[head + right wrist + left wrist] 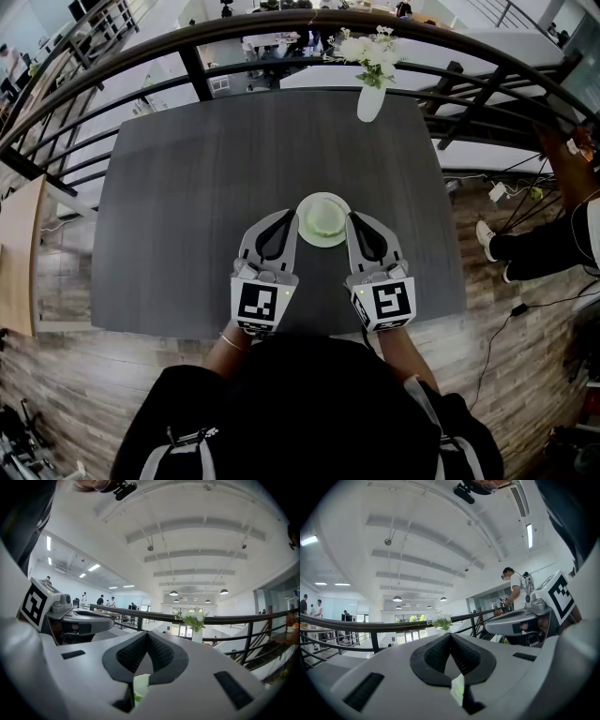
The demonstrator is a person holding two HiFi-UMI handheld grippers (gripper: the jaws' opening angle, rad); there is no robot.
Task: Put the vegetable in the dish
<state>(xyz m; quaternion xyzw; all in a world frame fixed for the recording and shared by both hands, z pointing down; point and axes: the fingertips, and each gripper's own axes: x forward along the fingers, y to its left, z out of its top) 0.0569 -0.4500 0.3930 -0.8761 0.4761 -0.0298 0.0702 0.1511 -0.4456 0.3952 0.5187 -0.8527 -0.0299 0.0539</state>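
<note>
In the head view we are holding the left hand-held gripper [284, 218] and right hand-held gripper [356, 220] either side of the dish [325, 242] on the counter [187, 187], with the vegetable [322, 221] lying inside. In the left gripper view its jaws are meeting, empty. In the right gripper view its jaws are doing likewise, facing flowers [194, 617]. Neither gripper view is showing the dish.

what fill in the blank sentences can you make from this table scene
The round pale green dish sits ___ the left gripper and the right gripper.
The white vase on the dark grey table holds white ___.
Both grippers' jaws are ___.
Missing words: between; flowers; shut.
</note>
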